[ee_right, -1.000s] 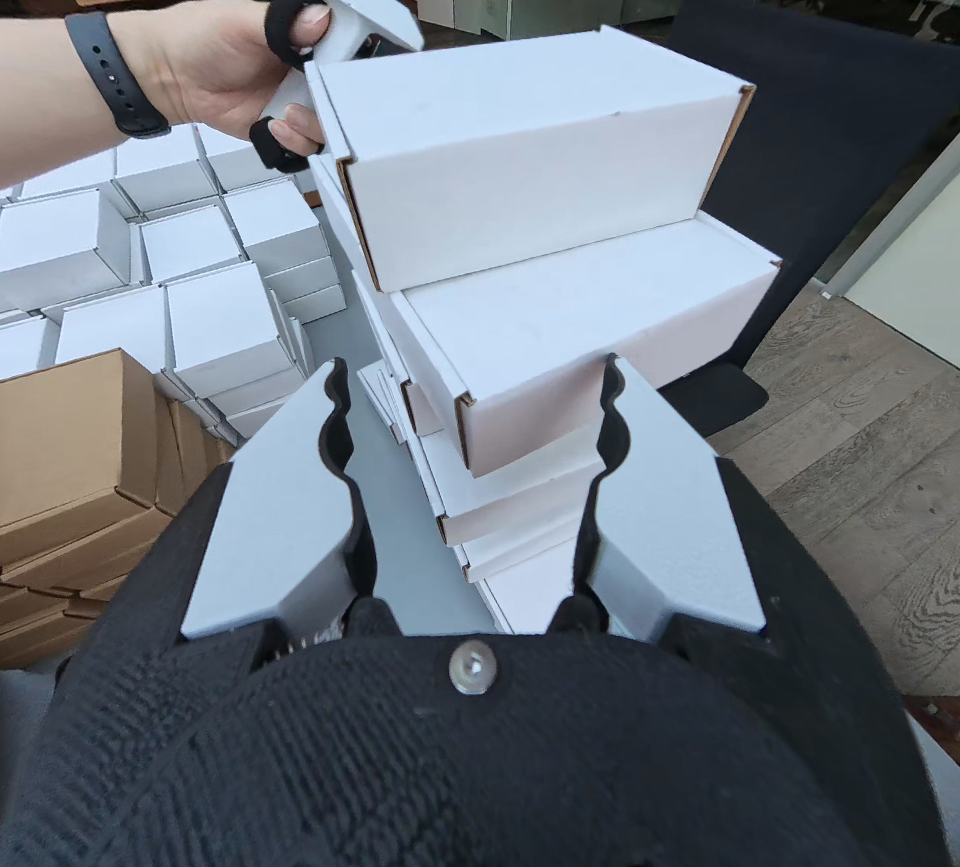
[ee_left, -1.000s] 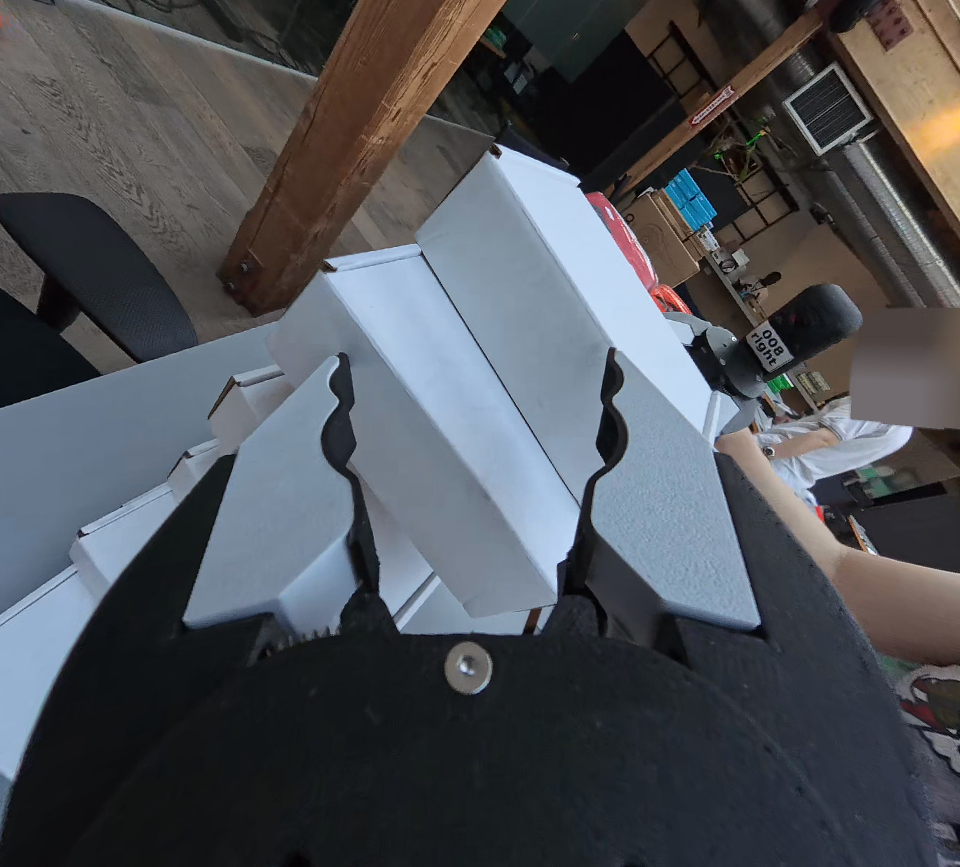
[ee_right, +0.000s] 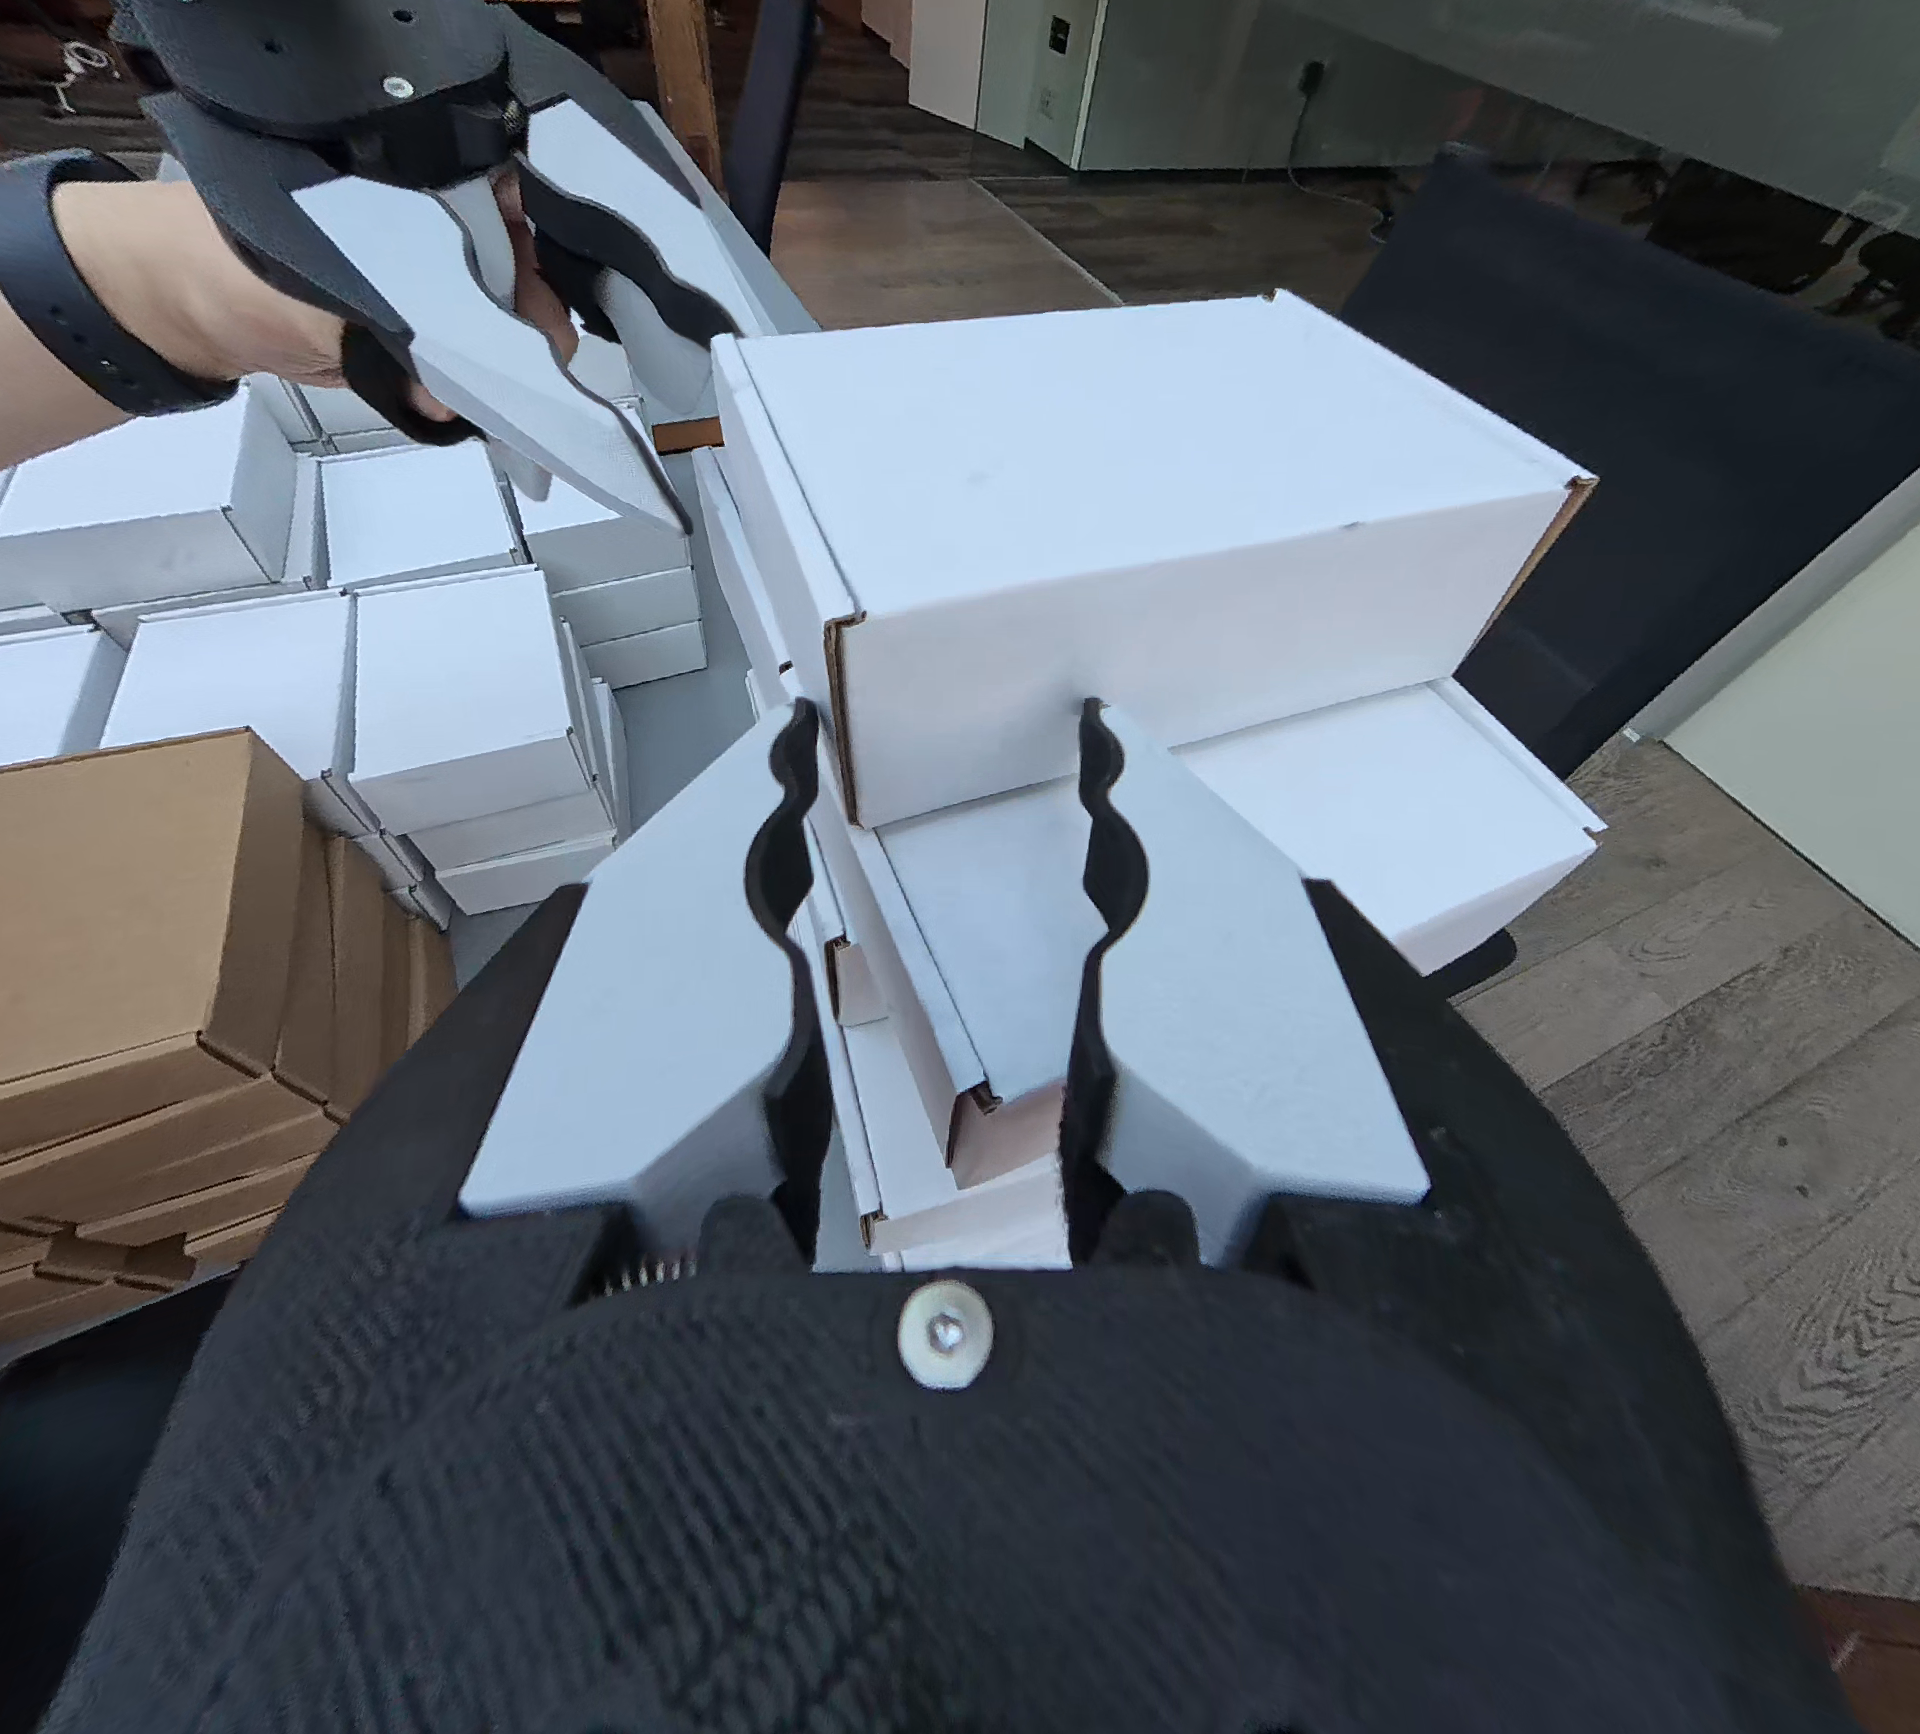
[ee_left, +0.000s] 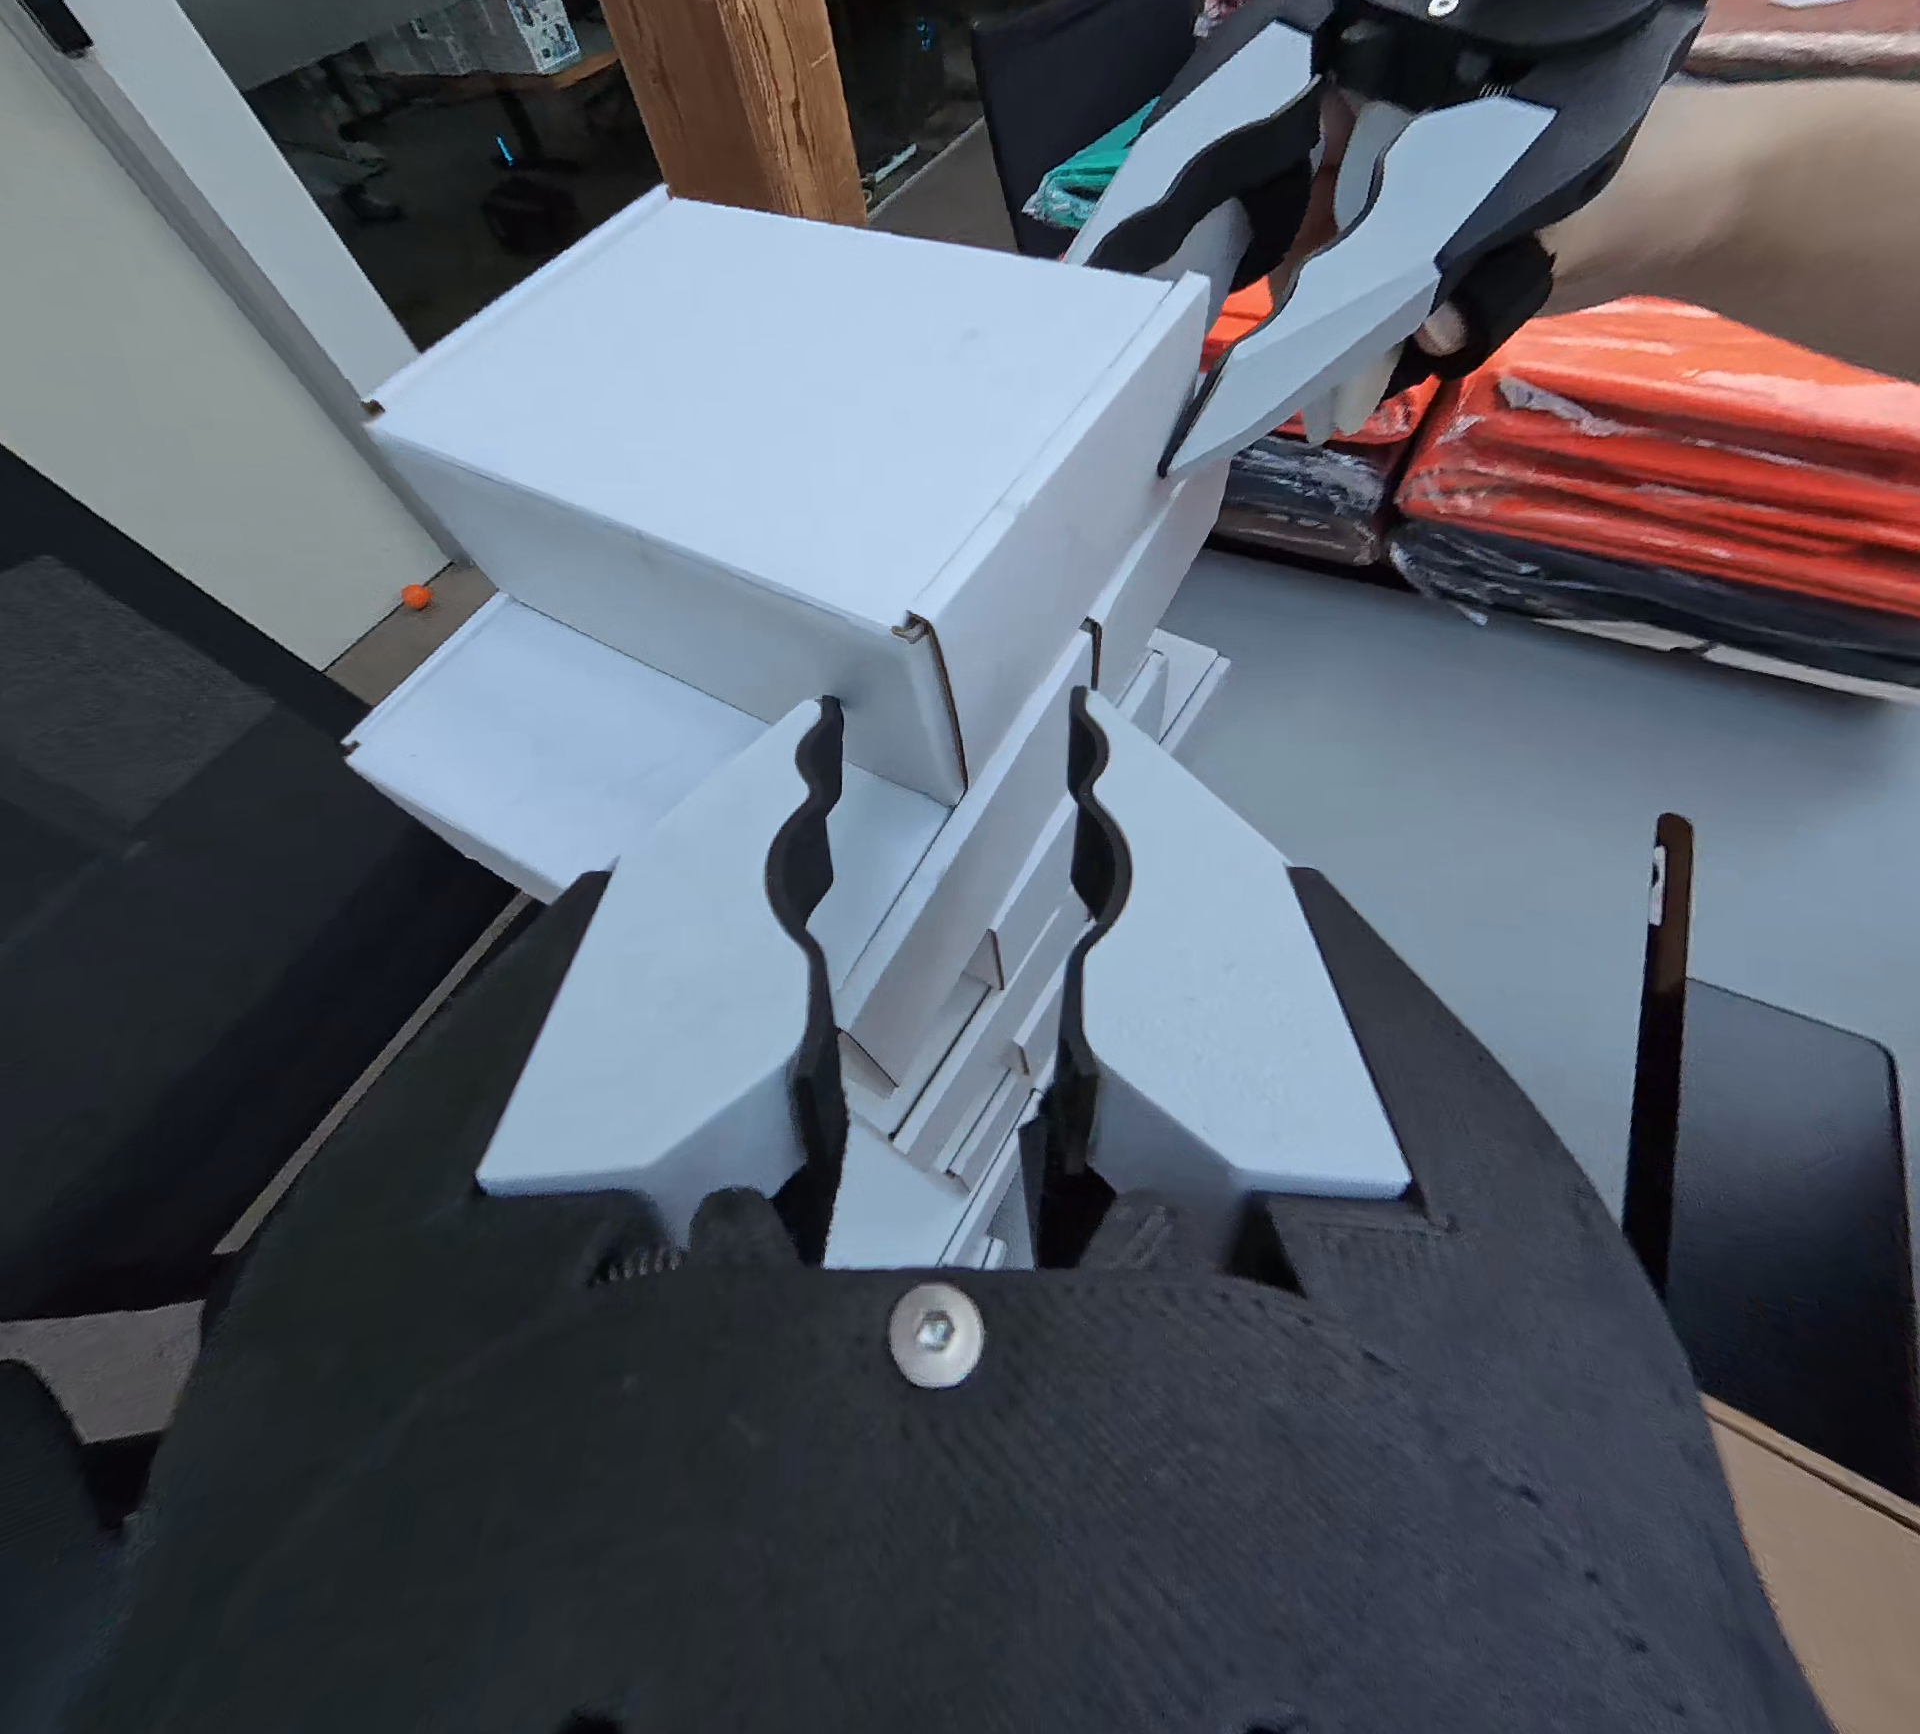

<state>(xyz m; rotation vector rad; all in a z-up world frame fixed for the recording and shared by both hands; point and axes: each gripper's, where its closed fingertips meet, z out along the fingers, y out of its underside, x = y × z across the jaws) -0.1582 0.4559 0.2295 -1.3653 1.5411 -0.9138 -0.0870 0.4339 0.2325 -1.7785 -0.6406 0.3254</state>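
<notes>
Flanking the long white cardboard box (ee_right: pixel 1122 541) atop the stepped pile of white boxes (ee_left: pixel 582 749), left tool (ee_left: pixel 951 853) and right tool (ee_right: pixel 945 863) hang parted, empty; a level, two-sided press would likely keep it square.

I see a grey table (ee_left: pixel 1475 811) carrying everything here; a leaning stack of white boxes (ee_right: pixel 1132 531) rises from it, flat ones underneath and a deeper one on top, each turned a little off the one below. From my right wrist view, rows of smaller white boxes (ee_right: pixel 312 645) cover the table to the left of that stack, with brown cardboard boxes (ee_right: pixel 135 946) beside them; from my left wrist view, orange and black plastic-wrapped bundles (ee_left: pixel 1662 479) lie along the far edge.
</notes>
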